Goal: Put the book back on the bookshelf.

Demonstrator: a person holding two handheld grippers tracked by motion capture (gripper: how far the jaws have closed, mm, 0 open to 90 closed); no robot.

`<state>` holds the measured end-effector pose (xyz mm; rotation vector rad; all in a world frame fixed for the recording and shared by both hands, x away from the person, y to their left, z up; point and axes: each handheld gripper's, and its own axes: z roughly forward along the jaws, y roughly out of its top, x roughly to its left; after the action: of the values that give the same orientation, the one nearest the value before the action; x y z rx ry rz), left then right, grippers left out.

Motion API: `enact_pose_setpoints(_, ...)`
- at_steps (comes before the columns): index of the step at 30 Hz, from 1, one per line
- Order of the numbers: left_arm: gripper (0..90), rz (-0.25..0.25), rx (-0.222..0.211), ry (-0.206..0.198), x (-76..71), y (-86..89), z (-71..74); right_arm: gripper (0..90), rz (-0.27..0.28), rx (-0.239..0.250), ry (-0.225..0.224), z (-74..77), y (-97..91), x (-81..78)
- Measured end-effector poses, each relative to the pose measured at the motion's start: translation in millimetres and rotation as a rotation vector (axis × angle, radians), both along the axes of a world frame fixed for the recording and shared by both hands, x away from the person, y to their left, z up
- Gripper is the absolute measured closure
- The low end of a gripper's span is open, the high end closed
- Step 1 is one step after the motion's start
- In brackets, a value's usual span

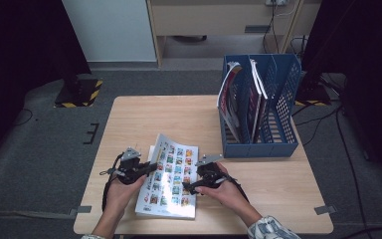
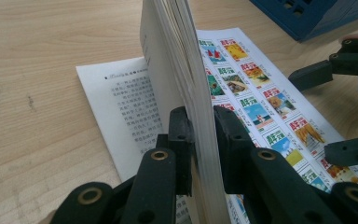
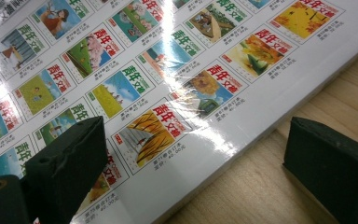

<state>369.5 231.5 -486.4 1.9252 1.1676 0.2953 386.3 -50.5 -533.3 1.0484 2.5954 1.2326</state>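
Magazine [image 1: 171,179]: glossy white cover carrying a grid of small multicoloured picture tiles, yellow, green and blue, each with red characters. Inner page [image 2: 121,107]: white with black print. File rack [image 1: 273,109]: blue, perforated walls. Table [image 1: 144,117]: pale wood grain. Grippers [image 1: 146,169] [image 1: 191,189]: black. Sleeve [image 1: 271,230]: apparently a light floral print.

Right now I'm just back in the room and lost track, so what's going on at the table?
A person works on a magazine lying near the table's front edge. The left gripper is shut on a lifted stack of its pages, holding them up on edge above the open text page. The right gripper is open, one jaw over the glossy cover, the other over bare table beside the edge. Behind, a blue rack holds more magazines.
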Motion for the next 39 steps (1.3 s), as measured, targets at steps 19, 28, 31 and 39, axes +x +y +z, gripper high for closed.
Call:
enact_pose_setpoints(19, 79.3, -0.030, -0.044, -0.047, -2.6, -0.7, 12.5, 7.0, -0.017, 0.032, 0.018, -0.5, -3.2, 4.1)
enact_pose_setpoints(28, 79.2, -0.033, -0.013, -0.023, -1.6, -1.9, 10.6, 8.5, -0.006, 0.027, 0.016, -0.2, -1.4, 7.3)
enact_pose_setpoints(31, 78.8, -0.035, -0.021, -0.010, -0.4, -0.1, 8.8, 8.2, -0.002, 0.010, 0.011, 0.4, 1.2, 7.9)
enact_pose_setpoints(39, 66.7, -0.025, -0.046, 0.070, 10.2, 7.6, -8.0, 7.5, 0.002, 0.014, 0.020, 0.4, 1.1, 8.9)
